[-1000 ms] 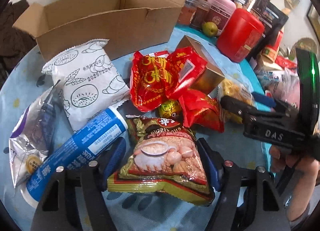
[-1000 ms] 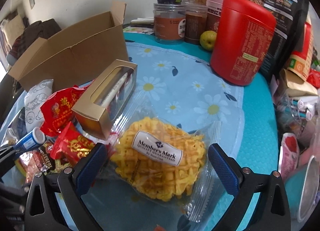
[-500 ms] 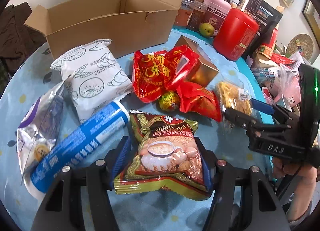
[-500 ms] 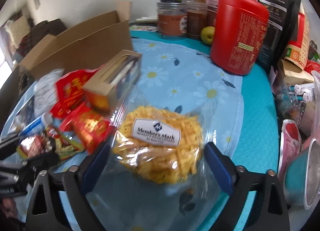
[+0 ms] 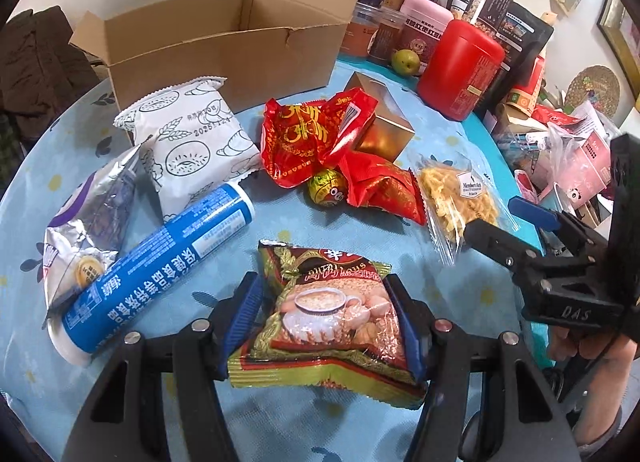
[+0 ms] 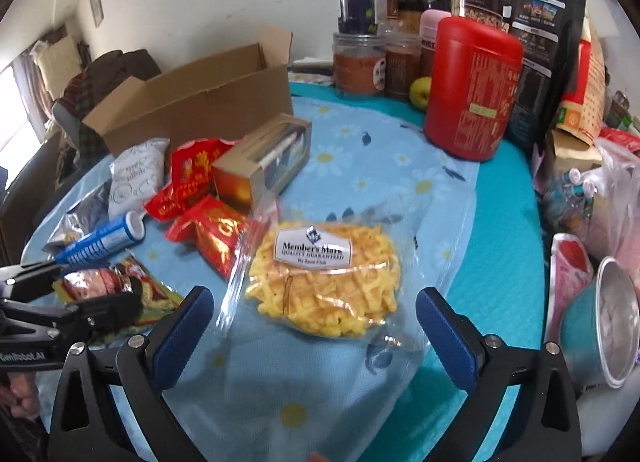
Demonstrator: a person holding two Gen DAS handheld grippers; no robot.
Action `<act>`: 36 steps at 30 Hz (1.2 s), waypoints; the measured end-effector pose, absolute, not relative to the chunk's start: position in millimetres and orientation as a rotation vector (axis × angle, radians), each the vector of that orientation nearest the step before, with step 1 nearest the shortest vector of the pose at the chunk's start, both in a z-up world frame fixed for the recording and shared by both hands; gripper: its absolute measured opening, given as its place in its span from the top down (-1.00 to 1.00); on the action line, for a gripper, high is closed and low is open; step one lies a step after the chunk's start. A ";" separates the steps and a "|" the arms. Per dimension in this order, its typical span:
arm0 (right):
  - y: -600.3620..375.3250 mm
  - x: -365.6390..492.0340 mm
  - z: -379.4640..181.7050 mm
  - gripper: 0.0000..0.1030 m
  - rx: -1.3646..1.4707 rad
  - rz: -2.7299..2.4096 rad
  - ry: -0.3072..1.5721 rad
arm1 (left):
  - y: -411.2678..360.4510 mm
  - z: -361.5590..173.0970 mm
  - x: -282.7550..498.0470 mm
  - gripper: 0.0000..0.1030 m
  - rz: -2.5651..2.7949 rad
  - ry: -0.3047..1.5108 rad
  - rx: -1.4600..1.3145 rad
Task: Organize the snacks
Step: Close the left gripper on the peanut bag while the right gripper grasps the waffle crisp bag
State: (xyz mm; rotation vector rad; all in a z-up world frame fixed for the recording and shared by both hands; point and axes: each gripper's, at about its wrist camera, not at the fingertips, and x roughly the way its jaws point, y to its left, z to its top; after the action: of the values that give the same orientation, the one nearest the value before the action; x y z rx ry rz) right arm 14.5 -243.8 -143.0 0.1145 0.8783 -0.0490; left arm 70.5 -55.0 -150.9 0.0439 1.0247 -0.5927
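My left gripper [image 5: 330, 318] pinches the oatmeal packet [image 5: 332, 318] at the table's near edge; my right gripper [image 6: 316, 332], jaws spread, straddles the waffle bag [image 6: 324, 282] (untouched). Next: carry it to the far cardboard box [image 5: 224, 50].

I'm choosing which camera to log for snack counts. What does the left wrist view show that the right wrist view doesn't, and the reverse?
Only the left wrist view: the gold foil ball between the red packets, and the left hand-held gripper closed on the oat sachet.
Only the right wrist view: the metal cup at the table's right edge, and the right hand-held gripper open around the waffle pack.
Both: the cardboard box, blue tube, red canister.
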 end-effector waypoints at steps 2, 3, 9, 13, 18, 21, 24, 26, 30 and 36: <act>-246.5 23.4 -145.3 -1.00 0.124 -0.050 0.908 | -57.6 -153.1 72.1 -0.20 -0.593 1.037 0.054; -248.2 27.3 -146.2 -1.00 0.122 -0.057 0.918 | -58.8 -155.1 73.5 -0.20 -0.593 1.050 0.056; -246.6 50.3 -153.5 -1.00 0.046 -0.085 0.976 | -69.7 -161.5 78.3 -0.29 -0.601 1.095 0.112; -242.5 60.6 -164.7 -1.00 0.016 -0.058 1.005 | -84.3 -163.9 75.5 -0.44 -0.589 1.068 0.206; -254.1 62.3 -175.0 -1.00 0.112 -0.045 1.010 | -100.6 -168.6 74.8 -0.65 -0.551 1.039 0.307; -251.0 62.1 -178.0 -1.00 0.067 -0.037 1.014 | -97.3 -168.2 82.0 -0.65 -0.552 1.036 0.265; -244.6 61.8 -179.4 -1.00 0.034 -0.055 1.017 | -92.7 -166.8 88.3 -0.54 -0.549 1.036 0.228; -243.2 59.5 -178.9 -0.98 0.032 -0.056 1.009 | -90.7 -165.1 89.5 -0.24 -0.525 1.020 0.233; -243.6 51.9 -173.5 -0.60 0.047 -0.043 0.977 | -85.0 -163.2 92.0 -0.08 -0.520 1.015 0.215; -245.3 39.6 -164.8 -0.19 0.076 -0.017 0.945 | -78.9 -160.7 88.4 -0.04 -0.526 1.017 0.202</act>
State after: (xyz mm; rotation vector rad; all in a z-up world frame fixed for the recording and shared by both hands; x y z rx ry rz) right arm 39.6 -245.3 -164.8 0.0758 0.9447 -0.0174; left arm 88.4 -78.9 -160.7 0.2018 1.0172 -0.5255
